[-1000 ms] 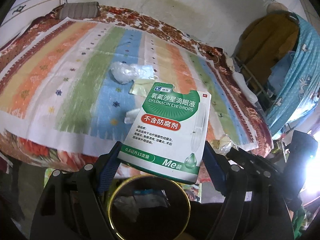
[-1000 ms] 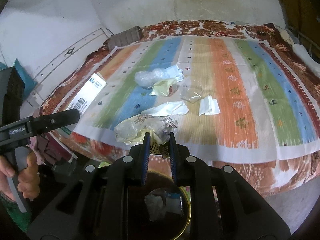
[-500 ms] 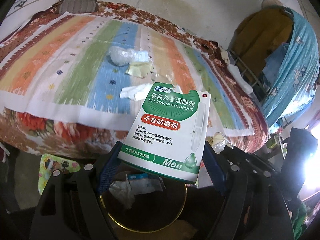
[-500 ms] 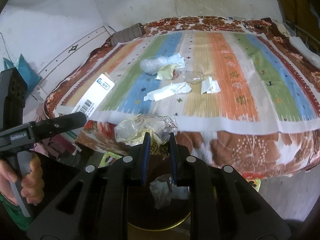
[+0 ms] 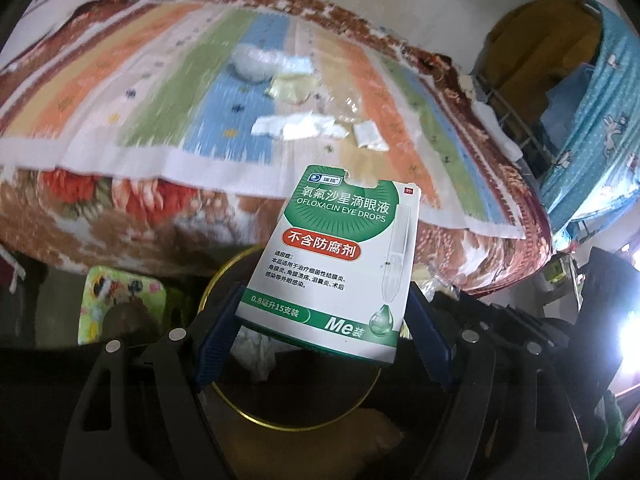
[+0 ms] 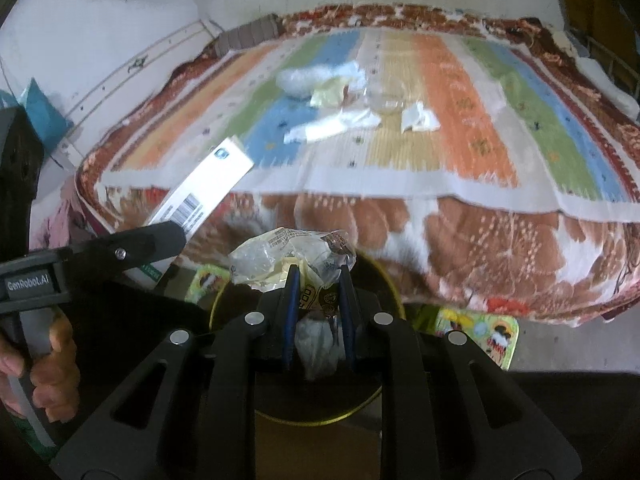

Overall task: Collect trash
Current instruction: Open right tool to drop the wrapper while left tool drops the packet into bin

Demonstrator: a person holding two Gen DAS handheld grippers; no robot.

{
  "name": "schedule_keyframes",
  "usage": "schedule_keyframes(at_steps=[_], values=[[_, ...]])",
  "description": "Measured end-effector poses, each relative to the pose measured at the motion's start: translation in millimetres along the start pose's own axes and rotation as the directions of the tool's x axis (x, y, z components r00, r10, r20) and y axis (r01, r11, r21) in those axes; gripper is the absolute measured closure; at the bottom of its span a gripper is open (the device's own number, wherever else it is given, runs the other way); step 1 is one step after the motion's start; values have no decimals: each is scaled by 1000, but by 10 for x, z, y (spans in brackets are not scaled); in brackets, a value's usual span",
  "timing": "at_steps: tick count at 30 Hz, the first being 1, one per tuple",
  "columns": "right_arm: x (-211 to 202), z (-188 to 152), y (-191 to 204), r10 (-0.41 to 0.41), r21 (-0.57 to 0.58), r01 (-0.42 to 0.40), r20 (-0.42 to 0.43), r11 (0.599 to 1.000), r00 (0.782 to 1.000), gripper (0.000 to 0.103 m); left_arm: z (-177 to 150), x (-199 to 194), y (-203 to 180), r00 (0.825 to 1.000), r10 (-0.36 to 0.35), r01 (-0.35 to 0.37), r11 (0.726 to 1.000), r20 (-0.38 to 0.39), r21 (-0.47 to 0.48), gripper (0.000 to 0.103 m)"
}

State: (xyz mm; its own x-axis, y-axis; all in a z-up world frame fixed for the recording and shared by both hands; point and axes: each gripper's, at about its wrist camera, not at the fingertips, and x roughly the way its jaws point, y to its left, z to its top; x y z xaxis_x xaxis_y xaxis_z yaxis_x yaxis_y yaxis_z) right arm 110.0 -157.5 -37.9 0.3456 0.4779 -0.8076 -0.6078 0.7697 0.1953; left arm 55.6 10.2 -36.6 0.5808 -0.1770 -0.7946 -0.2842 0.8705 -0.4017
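Observation:
My left gripper (image 5: 322, 322) is shut on a white and green eye-drops box (image 5: 336, 256), which stands tilted above the round gold-rimmed trash bin (image 5: 294, 420). The same box (image 6: 204, 188) shows at the left of the right wrist view, in the other gripper. My right gripper (image 6: 319, 294) is shut on a crumpled clear plastic wrapper (image 6: 288, 258) over the bin (image 6: 390, 292). White crumpled trash (image 6: 316, 346) lies inside the bin. On the striped bed cover several pieces of trash remain: a clear bag (image 5: 250, 64), a yellowish wrapper (image 5: 290, 88), white paper scraps (image 5: 296, 128).
The bed (image 5: 120, 208) with a floral blanket edge fills the far side. A colourful mat (image 5: 120, 300) lies on the floor beside the bin. Blue patterned cloth (image 5: 592, 128) hangs at the right. A person's hand (image 6: 52, 364) holds the left gripper's handle.
Both grippers have drawn back from the bed and dropped toward the bin, each keeping its load. The bed edge now sits higher in both views and more of the bin shows.

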Motion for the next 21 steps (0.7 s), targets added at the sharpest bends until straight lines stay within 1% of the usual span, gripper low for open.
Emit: schedule_keyframes(at_steps=[4,8,10,12,15,16,17,18,19,21], values=[[141,-52,-1,-10,9,11,-56,1000,998,84,-44,109,69,998,-9,6,999,-54,-54,26],[255,-66,-78,11,65,-4,-105,998,994,83,-64,223,163,993,-39,25,992,-111,-120,26],[287,-75,-67,14,64,-7,-119,998,993,83,-81,280,192,988,-63,42,988,-137,-150,26],[296,-81,-50,7,56,0,-122,998,992,82,-101,321,219,986,-66,39,984,-156,-173,26],[329,-85,-65,9,68,1,-139,998,990,76,-102,340,262,985,-62,29,979,-159,-200,25],[346,-88,-70,15,74,-4,-148,997,989,68,-95,346,278,986,-64,30,977,-156,-213,22],[368,-96,-85,26,86,-12,-156,996,987,59,-86,355,291,985,-66,29,974,-156,-226,12],[380,-99,-94,31,94,-16,-161,995,986,57,-79,364,318,986,-62,22,969,-157,-246,6],[386,-100,-104,36,102,-19,-162,995,986,57,-78,369,329,986,-62,20,966,-157,-259,6],[392,-99,-110,39,107,-22,-165,994,985,55,-68,357,326,987,-62,21,967,-151,-255,6]])
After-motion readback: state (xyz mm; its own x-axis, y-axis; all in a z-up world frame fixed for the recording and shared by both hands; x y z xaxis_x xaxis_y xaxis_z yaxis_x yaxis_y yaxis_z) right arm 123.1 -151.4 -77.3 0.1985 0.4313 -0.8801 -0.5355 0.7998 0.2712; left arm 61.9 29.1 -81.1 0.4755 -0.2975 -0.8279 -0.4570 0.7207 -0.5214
